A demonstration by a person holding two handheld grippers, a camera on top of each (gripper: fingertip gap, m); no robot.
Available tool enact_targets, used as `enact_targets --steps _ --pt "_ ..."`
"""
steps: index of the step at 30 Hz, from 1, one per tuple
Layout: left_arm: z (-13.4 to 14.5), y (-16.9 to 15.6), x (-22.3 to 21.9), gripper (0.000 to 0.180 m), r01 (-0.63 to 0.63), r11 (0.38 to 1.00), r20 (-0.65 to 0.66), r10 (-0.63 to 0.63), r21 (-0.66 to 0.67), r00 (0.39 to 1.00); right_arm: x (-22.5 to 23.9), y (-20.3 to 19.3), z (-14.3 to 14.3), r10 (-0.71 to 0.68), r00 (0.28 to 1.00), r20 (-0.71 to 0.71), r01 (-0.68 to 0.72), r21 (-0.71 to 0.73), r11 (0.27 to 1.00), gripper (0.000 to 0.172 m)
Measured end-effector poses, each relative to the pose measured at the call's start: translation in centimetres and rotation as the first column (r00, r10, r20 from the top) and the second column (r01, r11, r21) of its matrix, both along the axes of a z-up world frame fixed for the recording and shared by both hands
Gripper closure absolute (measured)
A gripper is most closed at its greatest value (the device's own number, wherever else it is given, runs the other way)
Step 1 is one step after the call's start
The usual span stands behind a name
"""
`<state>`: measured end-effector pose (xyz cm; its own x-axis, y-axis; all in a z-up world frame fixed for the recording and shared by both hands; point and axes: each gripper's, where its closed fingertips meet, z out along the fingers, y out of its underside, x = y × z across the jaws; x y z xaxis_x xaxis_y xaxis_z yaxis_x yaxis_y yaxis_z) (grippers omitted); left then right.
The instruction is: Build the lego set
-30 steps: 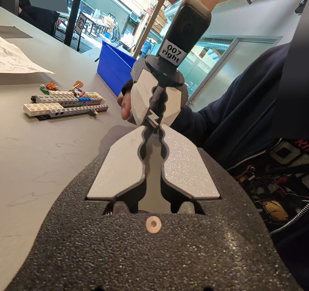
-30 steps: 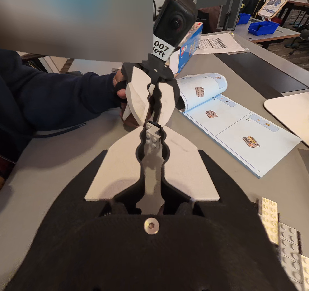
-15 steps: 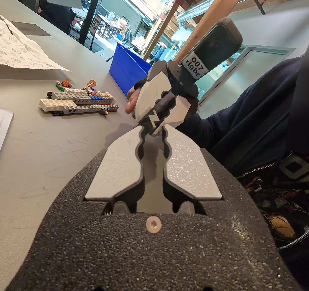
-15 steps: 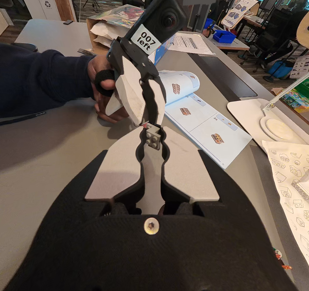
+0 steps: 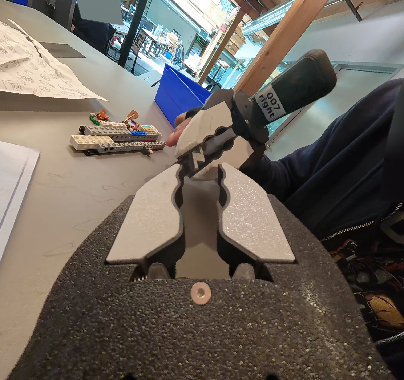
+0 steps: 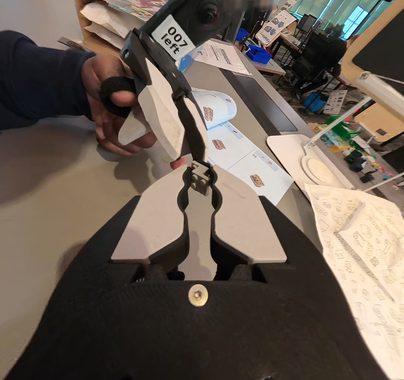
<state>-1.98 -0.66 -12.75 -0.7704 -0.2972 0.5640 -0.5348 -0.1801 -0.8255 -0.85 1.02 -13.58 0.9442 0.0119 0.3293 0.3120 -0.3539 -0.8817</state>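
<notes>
Right tongs (image 6: 200, 173) were clamped on a small grey studded brick (image 6: 200, 180), both pads pressing its sides, brick tilted and lifted off the desk (image 6: 54, 194). In the left wrist view the same brick (image 5: 197, 159) showed as a stepped grey piece between the right tongs' fingers (image 5: 196, 129), held sideways above the desk surface. Left tongs (image 5: 199, 172) stood apart with nothing between the pads, tips right up at the brick; the left wrist view showed a plain gap between its two fingers. In the right wrist view the left tongs' dark fingertip (image 6: 200, 146) sat just above the brick's top edge; contact there could not be told. A hand (image 6: 109, 107) in a dark sleeve gripped the left tool, a finger through a black loop. An open instruction booklet (image 6: 240, 157) with light blue pages lay on the desk just behind the tongs. A white round-cornered tray (image 6: 290, 151) sat to its right, and a white paper sheet printed with brick outlines (image 6: 360, 249) lay near the right edge. In the left wrist view a long brick build (image 5: 115, 137) in white, grey and blue, with small coloured bits on top, lay on the desk well apart from the tongs. A blue bin (image 5: 177, 94) stood behind it.
</notes>
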Motion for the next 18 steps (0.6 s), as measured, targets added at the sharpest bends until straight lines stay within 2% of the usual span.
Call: enact_targets --steps 7,18 --pt "-0.24 0.13 0.14 0.151 -0.014 0.999 0.013 0.014 0.031 1.0 0.27 -0.02 -0.35 -0.02 0.993 0.115 0.023 -0.027 0.999 0.157" --pt "-0.13 -0.02 0.02 0.151 -0.015 0.999 0.046 0.013 0.048 0.999 0.29 0.4 -0.05 -0.035 0.997 0.067 0.033 0.036 0.999 0.156"
